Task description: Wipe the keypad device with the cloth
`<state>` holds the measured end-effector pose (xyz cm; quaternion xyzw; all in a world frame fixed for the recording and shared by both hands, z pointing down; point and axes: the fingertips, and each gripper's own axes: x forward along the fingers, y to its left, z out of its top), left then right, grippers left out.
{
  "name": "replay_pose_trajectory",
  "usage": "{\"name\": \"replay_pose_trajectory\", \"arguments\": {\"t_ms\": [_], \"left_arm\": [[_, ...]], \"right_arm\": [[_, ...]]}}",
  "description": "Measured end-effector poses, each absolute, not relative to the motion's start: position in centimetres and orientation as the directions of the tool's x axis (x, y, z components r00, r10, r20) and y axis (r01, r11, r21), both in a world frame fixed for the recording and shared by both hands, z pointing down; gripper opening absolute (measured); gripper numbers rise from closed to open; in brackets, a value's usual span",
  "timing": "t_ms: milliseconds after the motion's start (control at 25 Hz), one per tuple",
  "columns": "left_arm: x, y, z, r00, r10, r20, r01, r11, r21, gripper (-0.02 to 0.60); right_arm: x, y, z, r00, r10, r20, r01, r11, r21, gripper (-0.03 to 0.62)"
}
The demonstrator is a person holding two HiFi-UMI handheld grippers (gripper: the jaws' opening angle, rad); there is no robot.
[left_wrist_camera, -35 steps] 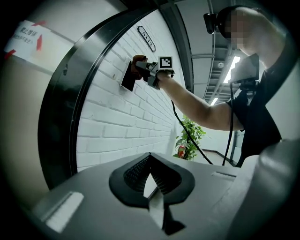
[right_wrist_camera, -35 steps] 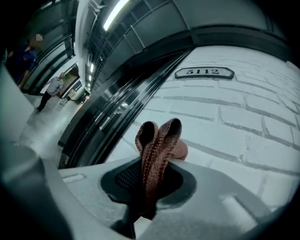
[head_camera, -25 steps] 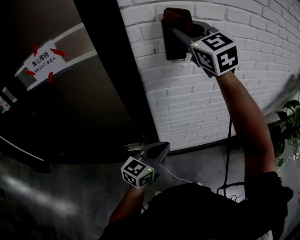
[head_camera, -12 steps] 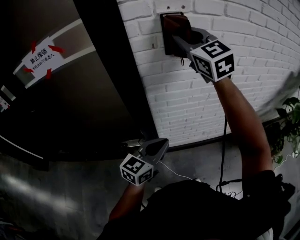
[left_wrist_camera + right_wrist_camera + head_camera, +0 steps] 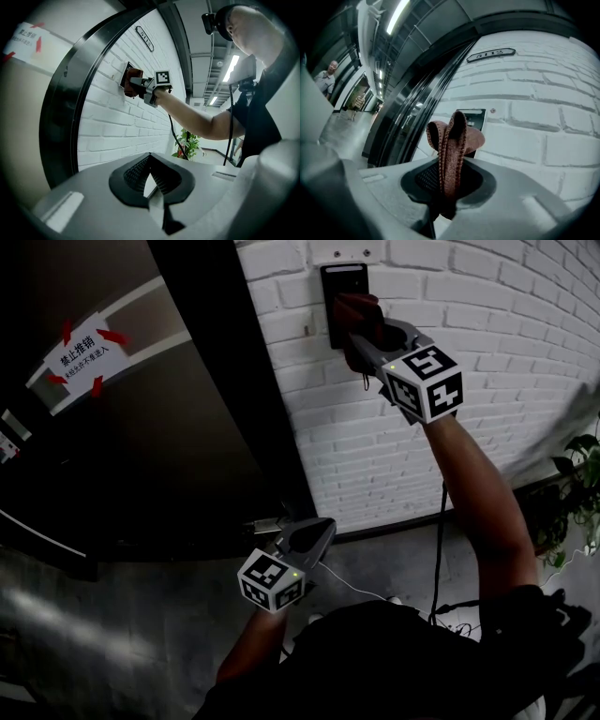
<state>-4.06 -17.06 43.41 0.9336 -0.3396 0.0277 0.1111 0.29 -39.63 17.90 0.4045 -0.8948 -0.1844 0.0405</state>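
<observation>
keypad device (image 5: 343, 279): in the head view your cloth (image 5: 359, 310) and right gripper (image 5: 366, 334) cover its lower part; keys too dark to make out.
contact: can't tell whether the cloth touches the keypad device's face.
cloth tail: lower end disappears down between your right gripper's jaws.
door sign (image 5: 82, 353): print too small to read; cut by the left edge in the left gripper view.
wall plate (image 5: 491, 54): characters blurred.
plant (image 5: 583, 486): clipped by the head view's right edge.
cable (image 5: 441, 549): top hidden behind your right arm (image 5: 478, 493).
people (image 5: 327, 75): small, far down the corridor; nearer one partly behind the gripper body.
</observation>
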Motion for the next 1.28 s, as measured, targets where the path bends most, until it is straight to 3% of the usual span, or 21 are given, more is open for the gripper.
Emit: {"name": "replay_pose_trajectory", "arguments": {"t_ms": [1280], "left_arm": [[-4.4,-16.3,43.6,0.776,-0.618,0.126,-0.631,-0.751,0.196,0.017]], "right_arm": [[-0.2,-39.8,27.0,-0.673,-0.736,0.077,-0.695,0.665,0.273,0.058]]}}
